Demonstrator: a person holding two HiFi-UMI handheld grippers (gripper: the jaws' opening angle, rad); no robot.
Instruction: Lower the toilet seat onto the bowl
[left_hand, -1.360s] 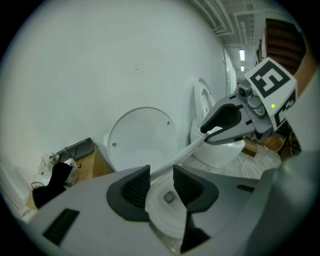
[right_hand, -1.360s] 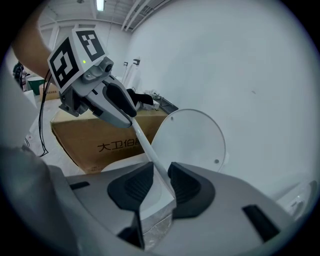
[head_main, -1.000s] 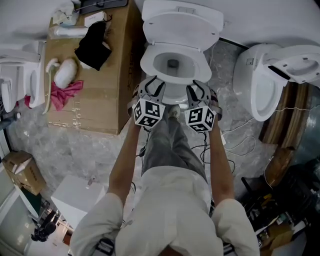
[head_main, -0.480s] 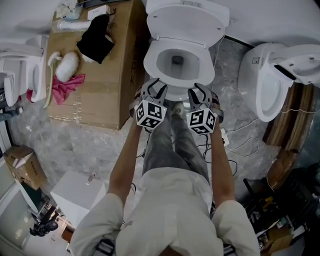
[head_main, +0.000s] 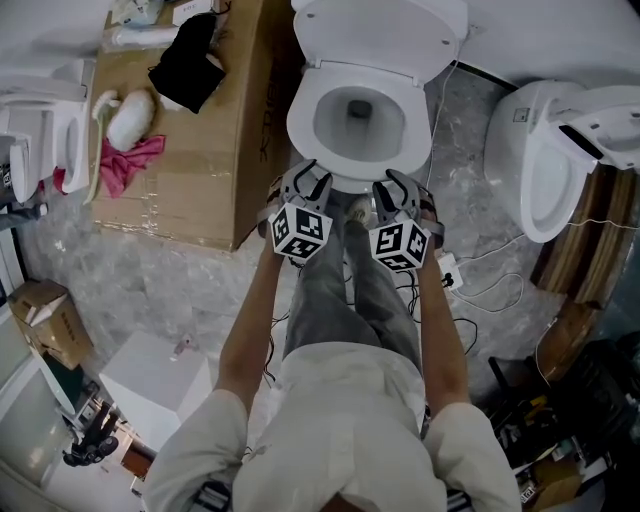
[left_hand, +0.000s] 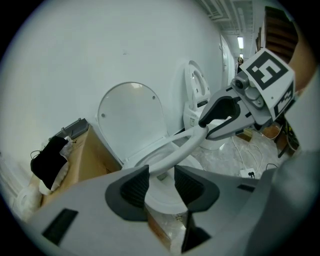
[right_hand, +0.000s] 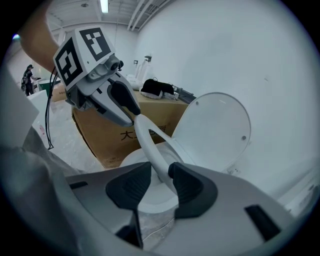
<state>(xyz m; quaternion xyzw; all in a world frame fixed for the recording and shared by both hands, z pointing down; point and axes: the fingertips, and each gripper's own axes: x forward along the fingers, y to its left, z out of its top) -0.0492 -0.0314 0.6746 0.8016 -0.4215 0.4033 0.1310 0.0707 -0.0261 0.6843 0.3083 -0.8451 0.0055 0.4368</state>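
Head view looks steeply down; both gripper views closely share the toilet seat (left_hand: 182, 149).

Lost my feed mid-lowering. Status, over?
Left gripper and right gripper opening, toilet seat front rim between both pairs of jaws. Seat low over bowl, lid upright. Nothing blocking.

You're in an off-white short-sleeved shirt (head_main: 340, 410), loose and creased across the back, its sleeves (head_main: 195, 440) ending above your elbows, with plain grey trousers (head_main: 345, 295).

Left: cardboard box (head_main: 200, 150), black cloth (head_main: 186, 62), pink cloth (head_main: 125, 162) on it; right: second toilet (head_main: 540, 170).
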